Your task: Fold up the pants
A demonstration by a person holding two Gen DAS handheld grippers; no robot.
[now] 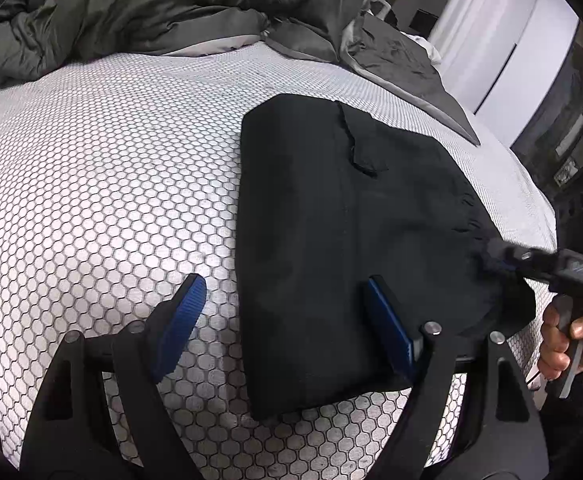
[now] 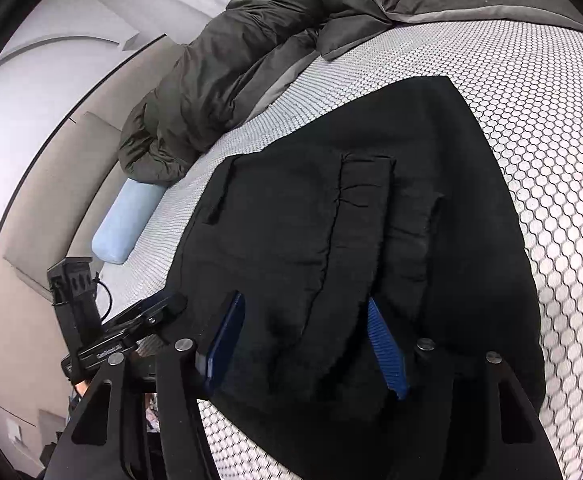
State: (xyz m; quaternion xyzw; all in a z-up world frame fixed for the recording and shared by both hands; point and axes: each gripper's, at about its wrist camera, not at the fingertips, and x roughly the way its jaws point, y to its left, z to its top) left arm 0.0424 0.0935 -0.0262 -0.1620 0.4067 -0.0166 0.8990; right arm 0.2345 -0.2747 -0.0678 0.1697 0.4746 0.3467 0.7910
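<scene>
The black pants [image 1: 331, 240] lie folded into a flat rectangular bundle on the honeycomb-patterned mattress [image 1: 111, 200]. My left gripper [image 1: 287, 300] is open with blue pads; it straddles the bundle's near left edge, one finger on the mattress, the other over the cloth. The right gripper shows in the left wrist view [image 1: 491, 256] at the pants' right edge. In the right wrist view the pants [image 2: 371, 220] fill the middle, with a pocket flap showing. My right gripper [image 2: 303, 316] is open, both pads low over the cloth, holding nothing. The left gripper [image 2: 159, 312] shows at the left.
A rumpled dark grey duvet [image 1: 151, 12] is heaped at the far side of the bed. A light blue pillow [image 2: 127, 220] lies at the bed's edge by a beige headboard [image 2: 51, 200]. White wardrobe doors [image 1: 511, 40] stand beyond the bed.
</scene>
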